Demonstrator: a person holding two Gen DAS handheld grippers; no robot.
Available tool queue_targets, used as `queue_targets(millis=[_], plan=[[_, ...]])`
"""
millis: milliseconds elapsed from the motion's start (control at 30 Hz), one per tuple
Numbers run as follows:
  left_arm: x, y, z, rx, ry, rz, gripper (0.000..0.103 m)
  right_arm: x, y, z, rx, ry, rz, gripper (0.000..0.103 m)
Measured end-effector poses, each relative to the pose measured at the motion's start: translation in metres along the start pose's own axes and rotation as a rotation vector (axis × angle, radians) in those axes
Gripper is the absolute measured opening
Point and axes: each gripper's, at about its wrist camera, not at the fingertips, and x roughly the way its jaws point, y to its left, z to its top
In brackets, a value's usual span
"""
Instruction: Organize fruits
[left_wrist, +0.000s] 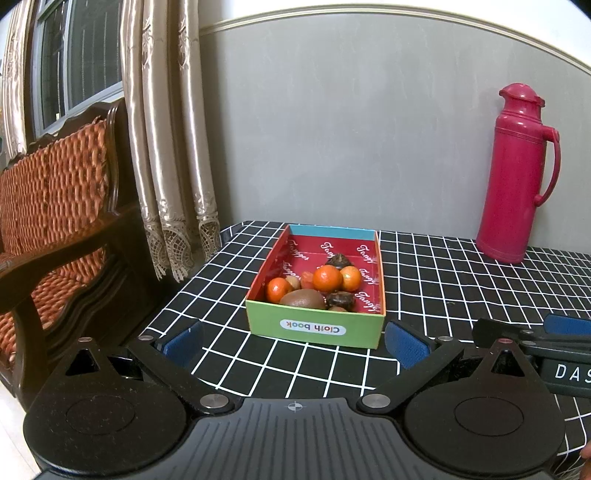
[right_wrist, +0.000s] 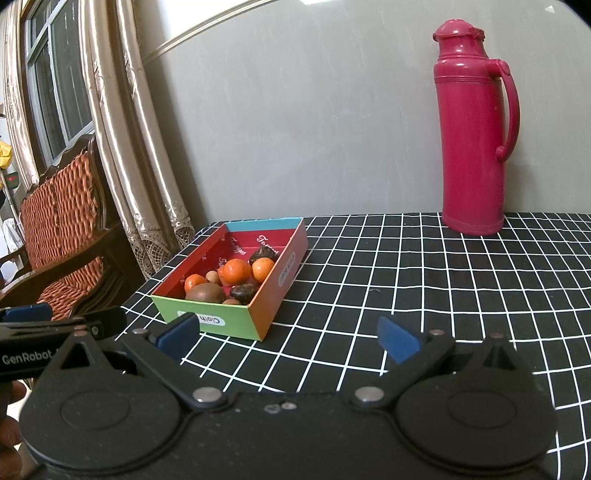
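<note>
A colourful cardboard box (left_wrist: 314, 326) (right_wrist: 266, 295) marked "Cloth book" sits on the checked tablecloth. Inside lie several oranges (left_wrist: 327, 278) (right_wrist: 236, 271), a brown kiwi (left_wrist: 303, 298) (right_wrist: 205, 292), dark chestnut-like fruits (left_wrist: 340, 300) (right_wrist: 242, 292) and a small pale round fruit (right_wrist: 211, 276). My left gripper (left_wrist: 295, 341) is open, its blue pads either side of the box's near green wall, just short of it and empty. My right gripper (right_wrist: 288, 338) is open too, to the right of the box's near corner, holding nothing. The right gripper's tip (left_wrist: 532, 338) shows at the left view's right edge.
A tall pink thermos jug (left_wrist: 517, 177) (right_wrist: 474, 129) stands at the back right by the grey wall. A wooden armchair (left_wrist: 55, 229) (right_wrist: 62, 229) with woven cushions and beige curtains (left_wrist: 166, 147) flank the table's left edge. A hand (right_wrist: 9, 417) shows bottom left.
</note>
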Motion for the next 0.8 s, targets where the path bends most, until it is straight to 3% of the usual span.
queue_targets(millis=[800], plan=[[0.0012,-0.0019,0.0005,-0.005,0.003,0.000,0.103,0.0016,-0.0008,-0.0019,0.002,0.002,0.001,0.103]])
